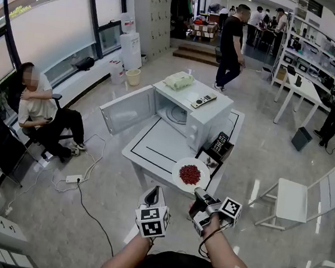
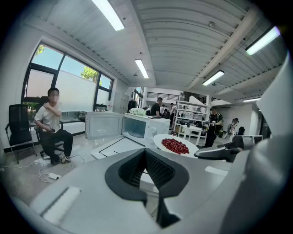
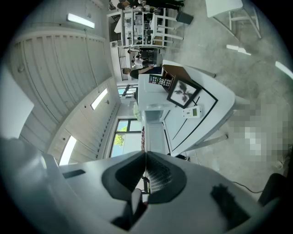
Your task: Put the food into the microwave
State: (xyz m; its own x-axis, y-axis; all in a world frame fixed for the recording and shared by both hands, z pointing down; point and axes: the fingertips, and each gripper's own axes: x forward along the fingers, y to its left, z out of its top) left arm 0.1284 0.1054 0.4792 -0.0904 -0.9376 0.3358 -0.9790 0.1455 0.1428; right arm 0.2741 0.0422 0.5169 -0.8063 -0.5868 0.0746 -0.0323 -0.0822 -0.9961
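Head view: white microwave (image 1: 208, 120) sits on the white table (image 1: 160, 144), with the microwave door (image 1: 128, 109) swung wide to the left and the cavity open. The white plate (image 1: 181, 162) with its heap of red food (image 1: 190, 174) is at the table's near edge, well short of the cavity. Can't tell whether the plate rests on the table or is lifted off it.

The right gripper (image 1: 198, 192) is at the plate's near rim. Right gripper view shows its jaws pinched together (image 3: 145, 157) on that rim, with the plate seen edge-on beyond them. Left gripper view confirms it: the right gripper's tip (image 2: 201, 154) meets the plate (image 2: 161, 138) at its edge, red food (image 2: 175, 146) on top, microwave (image 2: 142, 127) behind.

The left gripper (image 1: 154, 194) is beside the right one, below the table edge and clear of the plate. Its jaws are closed (image 2: 145, 155) with nothing between them.

A remote (image 1: 203, 101) lies on top of the microwave. A seated person (image 1: 38, 107) is at the left by the window, and a white folding chair (image 1: 295, 199) stands to the right of the table.
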